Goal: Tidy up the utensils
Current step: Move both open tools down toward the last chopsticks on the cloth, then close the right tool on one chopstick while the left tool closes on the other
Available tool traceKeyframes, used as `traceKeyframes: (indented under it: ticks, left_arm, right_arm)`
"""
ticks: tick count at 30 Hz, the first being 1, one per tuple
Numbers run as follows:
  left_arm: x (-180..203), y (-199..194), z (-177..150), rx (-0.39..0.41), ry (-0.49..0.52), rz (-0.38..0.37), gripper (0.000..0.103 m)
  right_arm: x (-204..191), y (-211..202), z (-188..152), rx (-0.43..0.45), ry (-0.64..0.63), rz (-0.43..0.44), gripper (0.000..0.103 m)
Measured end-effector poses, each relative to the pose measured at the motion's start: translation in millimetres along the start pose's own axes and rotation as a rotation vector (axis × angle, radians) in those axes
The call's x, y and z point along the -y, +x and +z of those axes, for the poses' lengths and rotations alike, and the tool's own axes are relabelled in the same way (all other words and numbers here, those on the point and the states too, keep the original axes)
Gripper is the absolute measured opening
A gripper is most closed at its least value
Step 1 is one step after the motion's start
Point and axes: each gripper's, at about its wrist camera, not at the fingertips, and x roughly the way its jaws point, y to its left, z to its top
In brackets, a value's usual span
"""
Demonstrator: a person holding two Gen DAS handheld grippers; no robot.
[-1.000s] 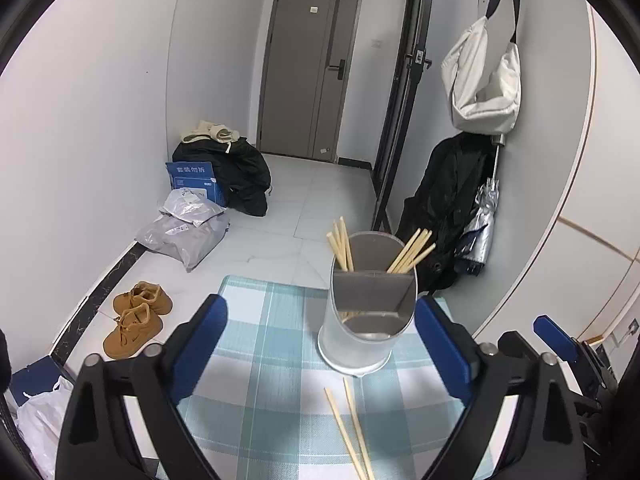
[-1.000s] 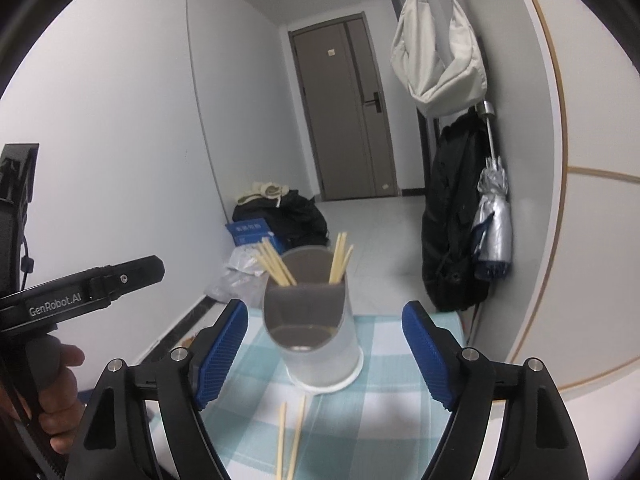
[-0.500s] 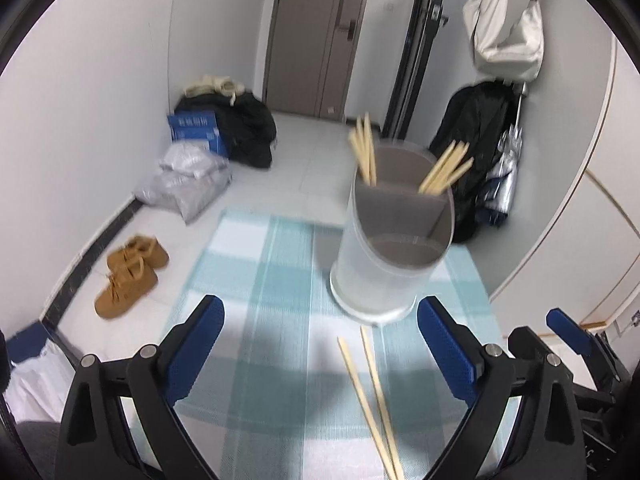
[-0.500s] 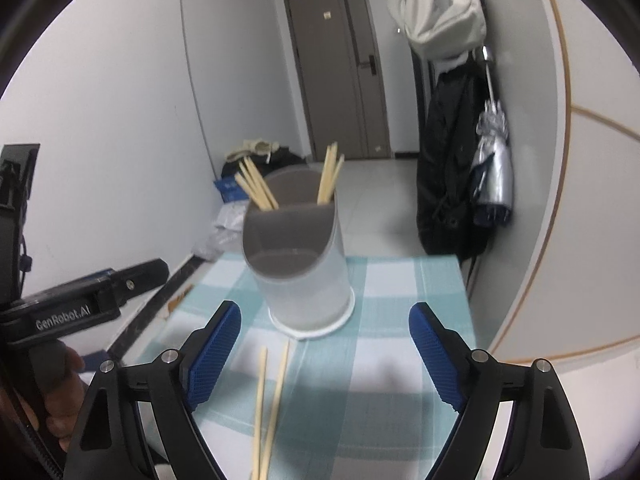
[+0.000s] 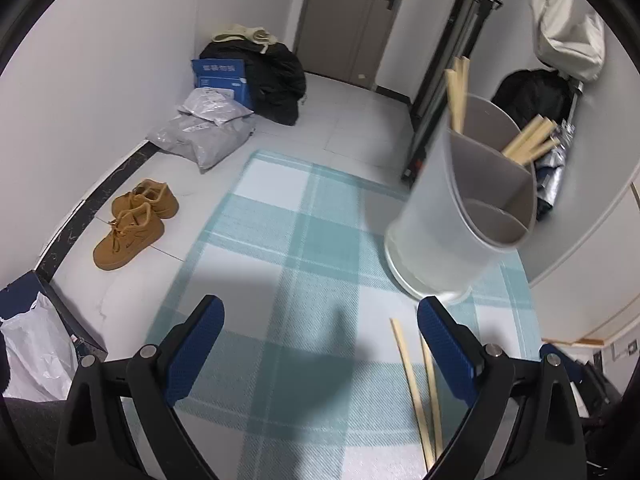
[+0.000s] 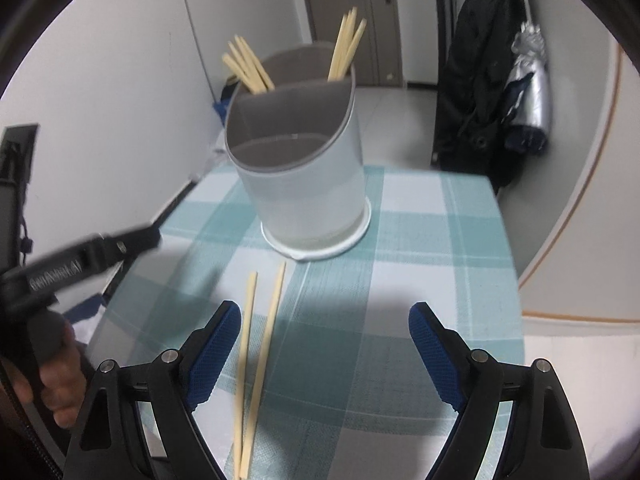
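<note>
A grey divided utensil holder (image 6: 304, 168) stands on the teal checked tablecloth (image 6: 420, 272), with wooden chopsticks (image 6: 248, 66) upright in its two back compartments. It also shows in the left wrist view (image 5: 460, 216). Two loose chopsticks (image 6: 256, 356) lie side by side on the cloth in front of the holder; the left wrist view shows them (image 5: 420, 384) by the right finger. My right gripper (image 6: 324, 352) is open and empty above the cloth, its left finger beside the loose chopsticks. My left gripper (image 5: 320, 340) is open and empty, left of the holder.
The table's edges drop off to a tiled floor. On the floor are tan shoes (image 5: 132, 224), grey parcels (image 5: 204, 128), a blue box (image 5: 220, 76) and black bags (image 5: 272, 76). A black coat and a silver umbrella (image 6: 528, 92) hang at the right wall.
Both grippers have tilted down and come closer to the table. The holder has shifted right in the left wrist view. Both grippers stay open.
</note>
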Motion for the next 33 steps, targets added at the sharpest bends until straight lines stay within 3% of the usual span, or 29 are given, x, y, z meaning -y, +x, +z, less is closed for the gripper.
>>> traceKeyframes:
  ticks: [7, 12, 16, 20, 24, 33]
  left_arm:
    - [-17.3, 2.8, 9.6, -0.021, -0.054, 0.006, 0.095]
    - [-19.0, 0.5, 10.9, -0.012, -0.036, 0.064, 0.095]
    - [-23.6, -0.8, 11.8, -0.014, -0.044, 0.068, 0.095]
    - [-29.4, 0.5, 11.4, -0.035, -0.070, 0.066, 0.095]
    - [-31.9, 2.4, 13.7, -0.049, -0.090, 0.060, 0.095]
    - [-35.7, 2.5, 16.2, -0.050, -0.107, 0.057, 0.095]
  right_arm:
    - [-15.7, 35.0, 14.2, -0.079, -0.065, -0.021, 0.084]
    - [-27.1, 61.5, 17.4, -0.111, -0.055, -0.019, 0.070]
    - [-36.2, 75.3, 15.4, -0.109, -0.082, -0.066, 0.066]
    - [-38.4, 86.1, 11.0, -0.134, -0.095, -0.091, 0.052]
    - [-44.4, 91.8, 9.4, -0.135, -0.141, -0.101, 0.047]
    - [-61.6, 99.4, 19.4, -0.175, -0.241, -0.049, 0.009]
